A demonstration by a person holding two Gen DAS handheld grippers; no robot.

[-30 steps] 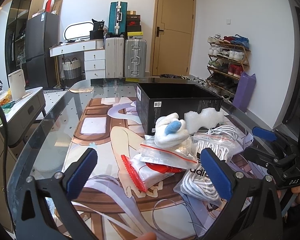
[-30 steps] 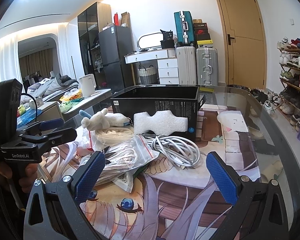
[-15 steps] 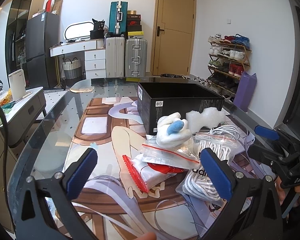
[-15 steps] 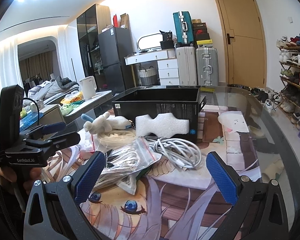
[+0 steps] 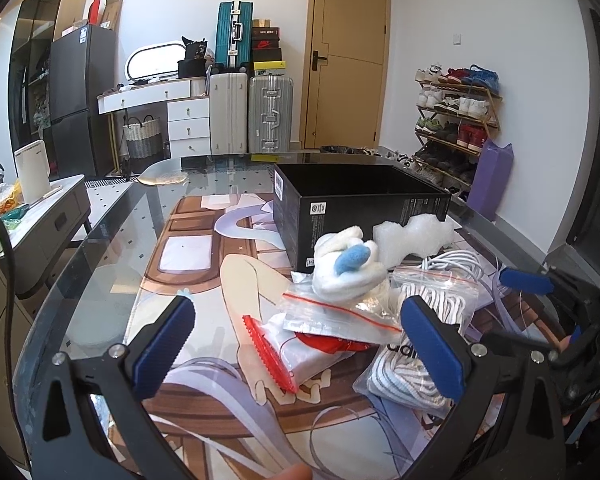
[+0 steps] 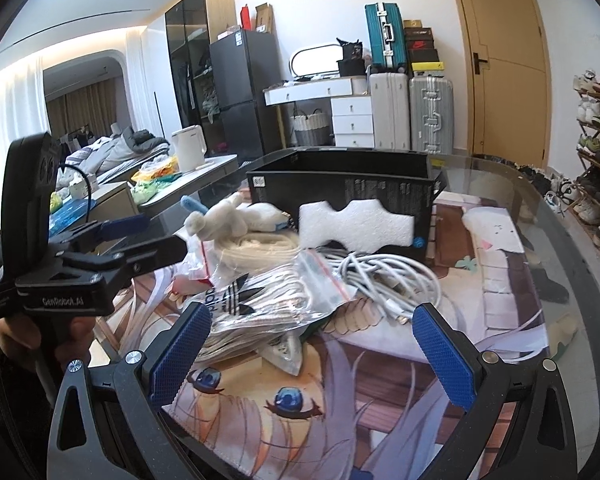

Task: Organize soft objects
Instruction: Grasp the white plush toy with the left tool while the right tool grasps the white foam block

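— Left gripper (image 5: 298, 338) I see with both blue pads spread wide and nothing between them. It hangs above the bench (image 5: 112, 264), in front of the pile of soft things.

— And the right gripper (image 6: 314, 350)?

— Also wide apart, also empty. I see it over the printed mat (image 6: 496, 280), just before the bagged laces (image 6: 260, 300).

— Where is the plush toy (image 5: 348, 266)?

— It lies on top of the pile, white with a blue part, just beside the near corner of the black box (image 5: 360, 204). I cannot tell if it touches the box. Under it are clear zip bags with red strips (image 5: 336, 312), and one of them has something red inside.

— What else is there?

— I see a white foam piece (image 6: 356, 224) which leans against the front wall of the box. A coil of white cable (image 6: 392, 280) lies on the mat before the foam. The box is open on top; I cannot see its inside. In the right view, a hand (image 6: 40, 340) holds the handle of the left gripper.
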